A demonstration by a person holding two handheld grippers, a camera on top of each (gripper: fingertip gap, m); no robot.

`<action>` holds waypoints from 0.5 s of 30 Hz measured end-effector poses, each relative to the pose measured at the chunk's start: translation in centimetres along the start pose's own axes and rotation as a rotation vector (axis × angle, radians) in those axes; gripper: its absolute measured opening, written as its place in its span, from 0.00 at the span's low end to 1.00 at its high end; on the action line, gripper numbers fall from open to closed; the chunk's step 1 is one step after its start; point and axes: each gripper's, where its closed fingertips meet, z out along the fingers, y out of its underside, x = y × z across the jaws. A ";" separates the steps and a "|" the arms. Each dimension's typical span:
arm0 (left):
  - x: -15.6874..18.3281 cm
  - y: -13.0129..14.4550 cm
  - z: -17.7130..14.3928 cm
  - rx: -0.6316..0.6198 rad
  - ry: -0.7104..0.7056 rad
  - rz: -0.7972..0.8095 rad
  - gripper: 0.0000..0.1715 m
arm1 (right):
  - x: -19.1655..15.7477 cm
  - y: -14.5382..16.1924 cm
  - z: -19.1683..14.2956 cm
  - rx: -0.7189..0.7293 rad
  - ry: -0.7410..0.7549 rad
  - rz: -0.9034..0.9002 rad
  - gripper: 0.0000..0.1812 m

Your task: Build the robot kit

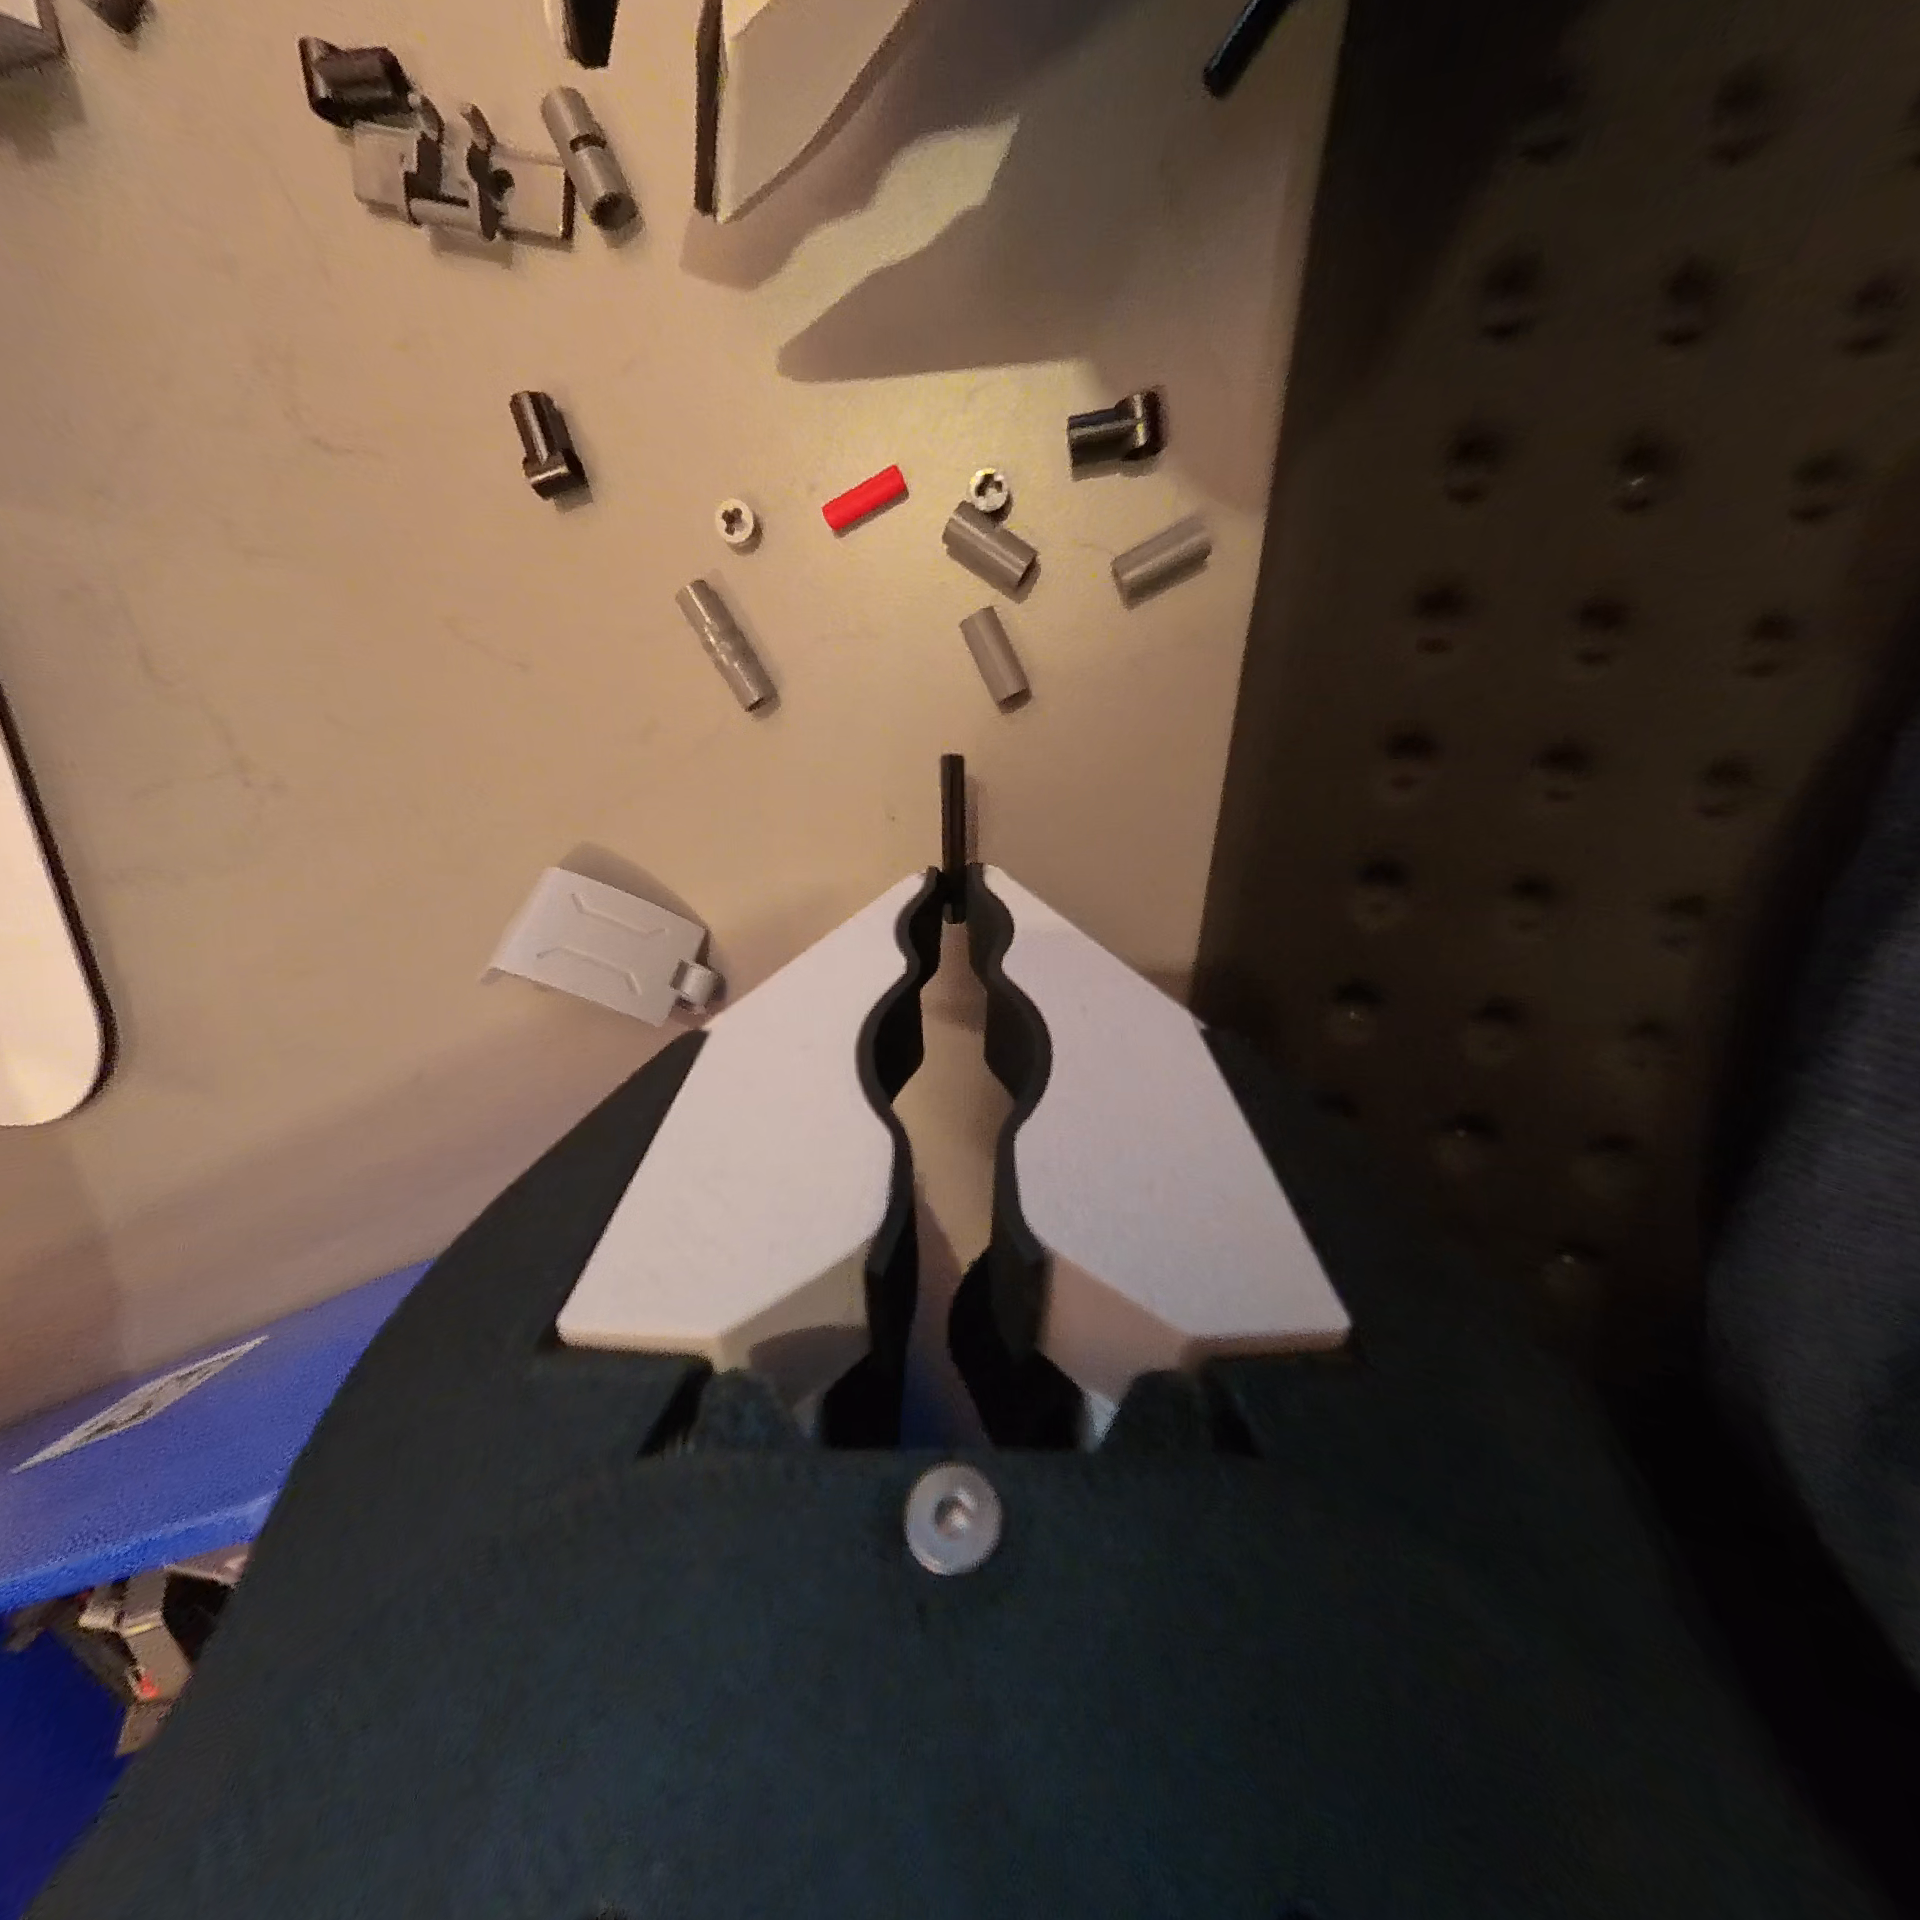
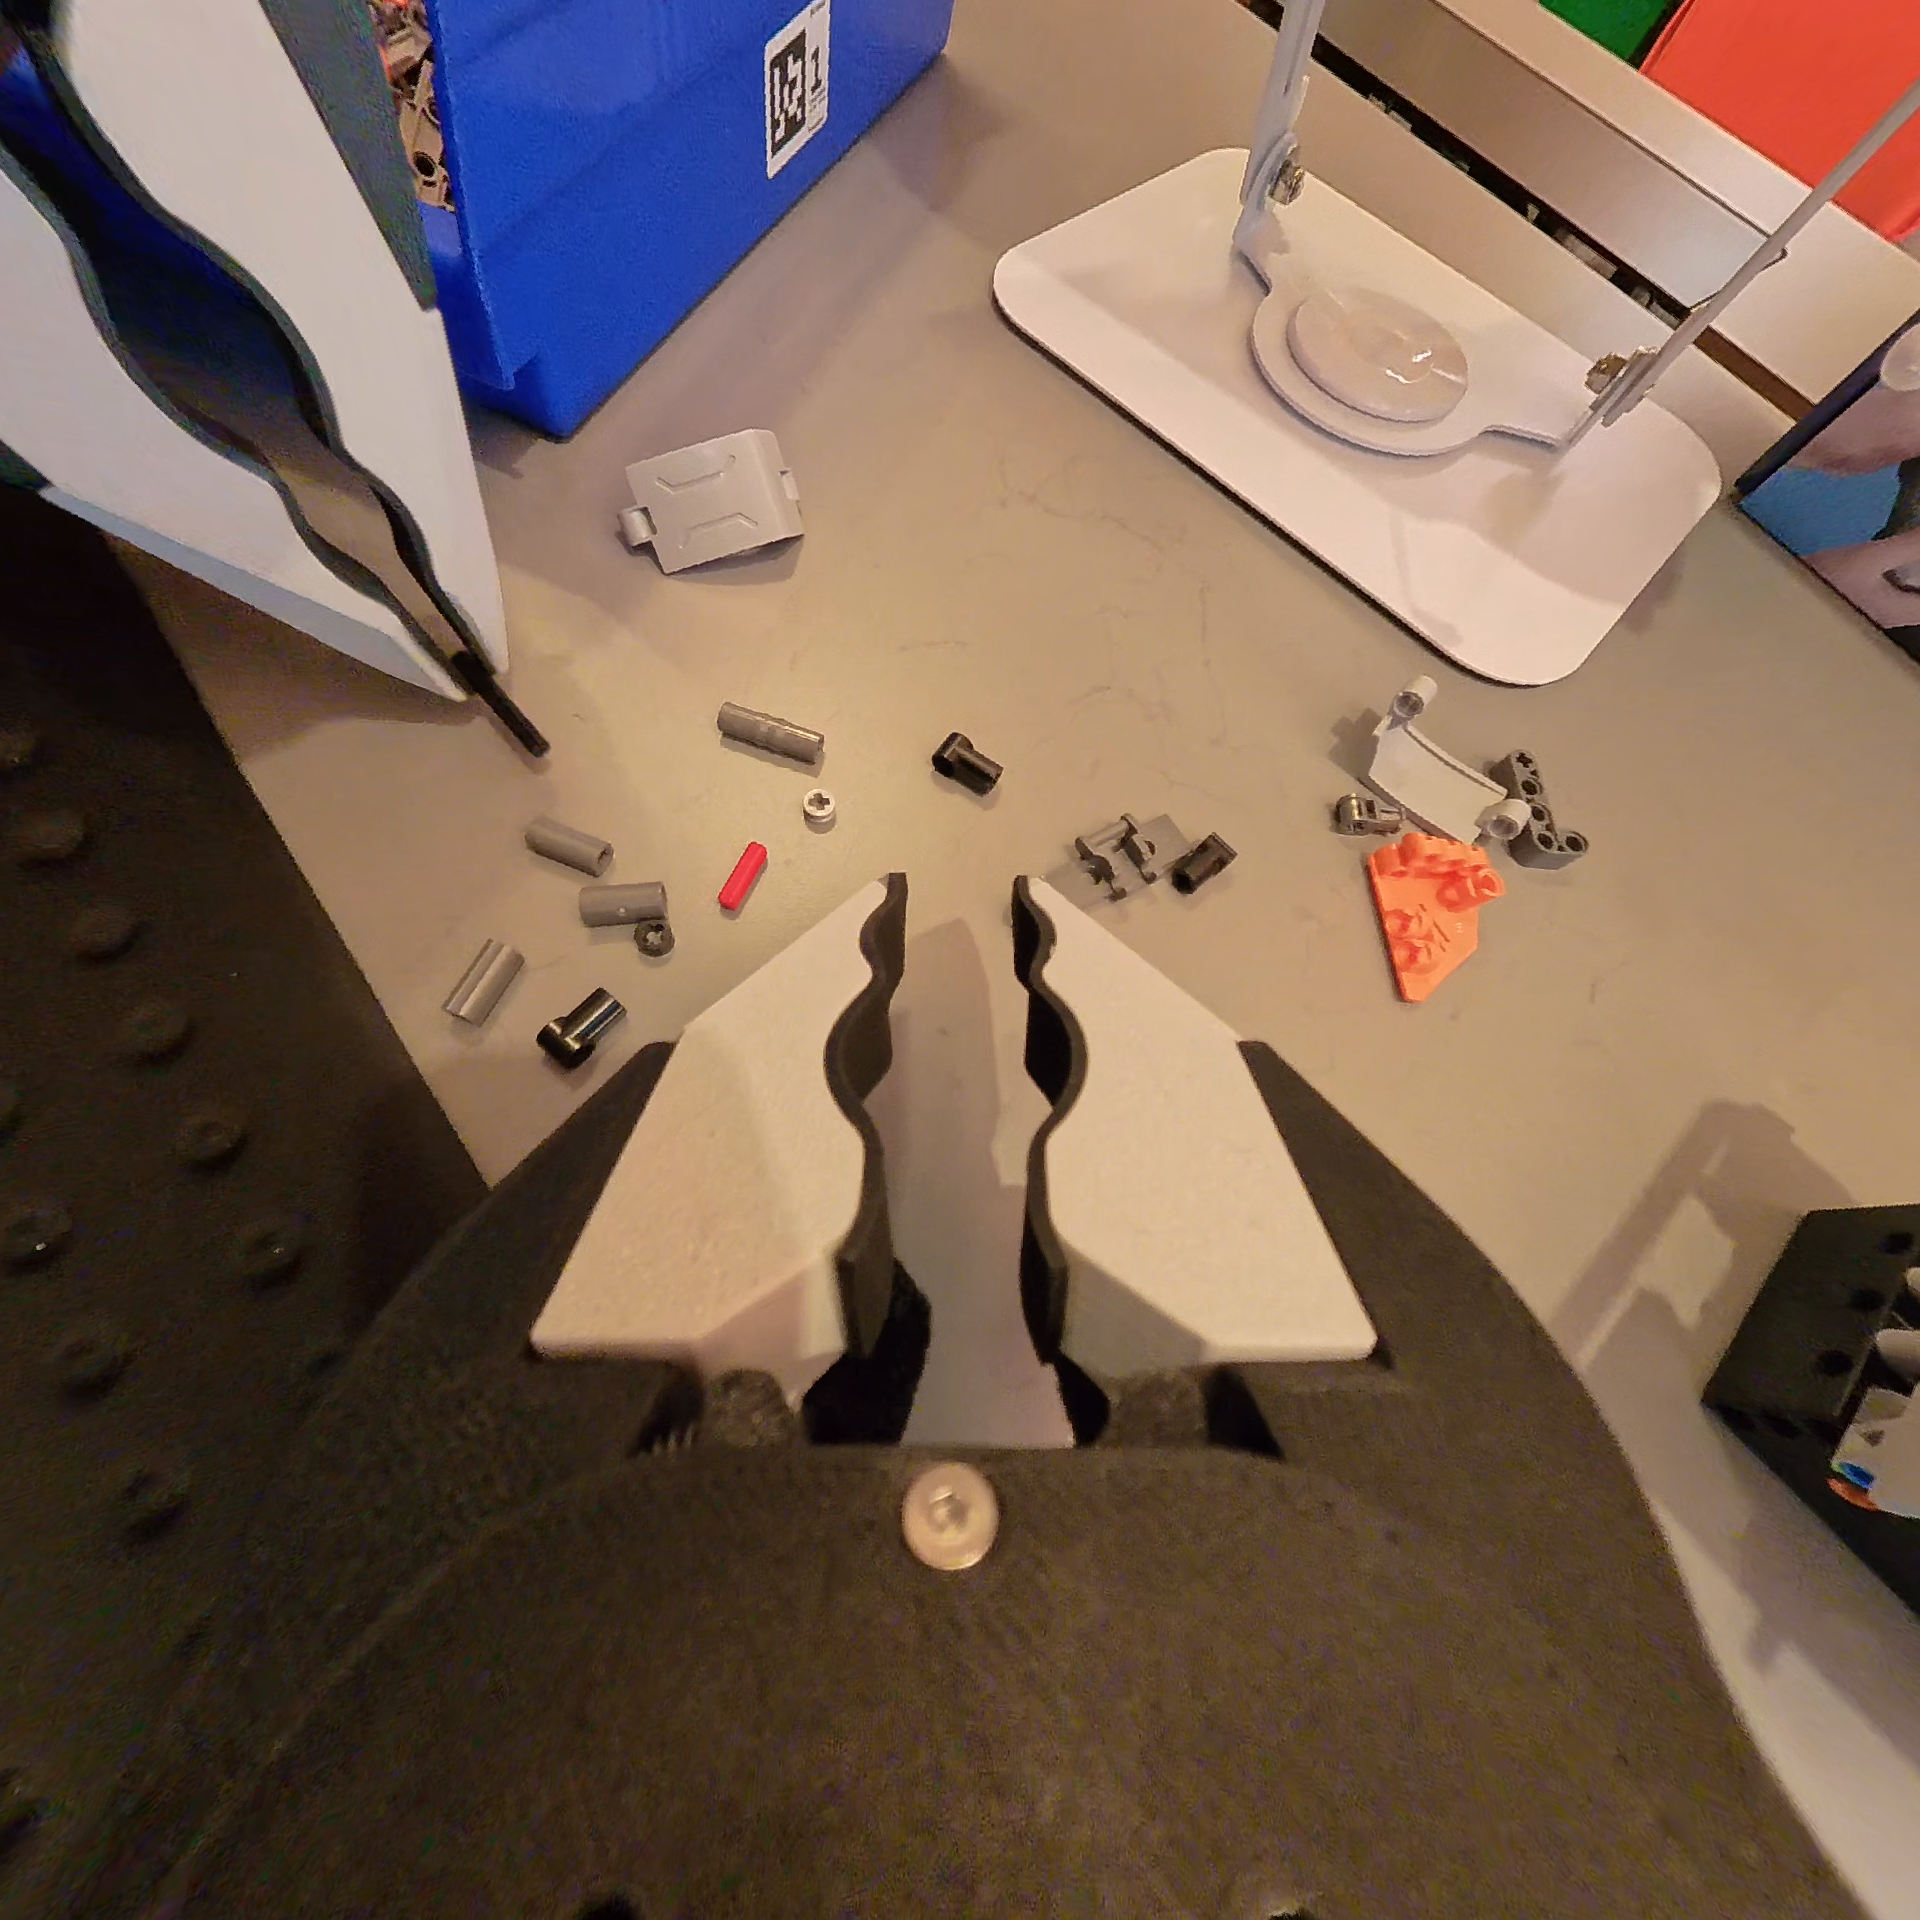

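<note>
Your left hand-held gripper pinches a black axle at its fingertips, the axle pointing toward loose parts on the bench: a red pin, grey sleeves and black connectors. Your right hand-held gripper stands narrowly parted and empty above the bench, a red pin just left of its tips and a grey clip assembly just right. A blue bin and a white stand sit beyond.

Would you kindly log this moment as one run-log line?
left gripper: shut on black axle | right gripper: open, empty, above table | nearest right: red pin
</note>
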 end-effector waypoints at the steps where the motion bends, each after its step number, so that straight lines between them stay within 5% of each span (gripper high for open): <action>1: 0.0 0.2 0.2 -0.006 0.003 0.009 0.02 | 0.0 0.0 0.0 -0.001 -0.003 0.001 0.10; 8: -0.6 -0.3 -1.3 0.054 0.071 -0.061 0.11 | 0.0 0.1 0.1 -0.006 -0.003 -0.001 0.10; 12: -1.7 -1.4 -5.8 0.181 0.175 -0.080 0.04 | 0.0 0.1 0.1 -0.006 -0.001 0.003 0.10; 15: -5.0 0.8 -9.8 0.184 0.177 -0.053 0.03 | 0.0 0.1 0.1 -0.009 -0.002 0.002 0.10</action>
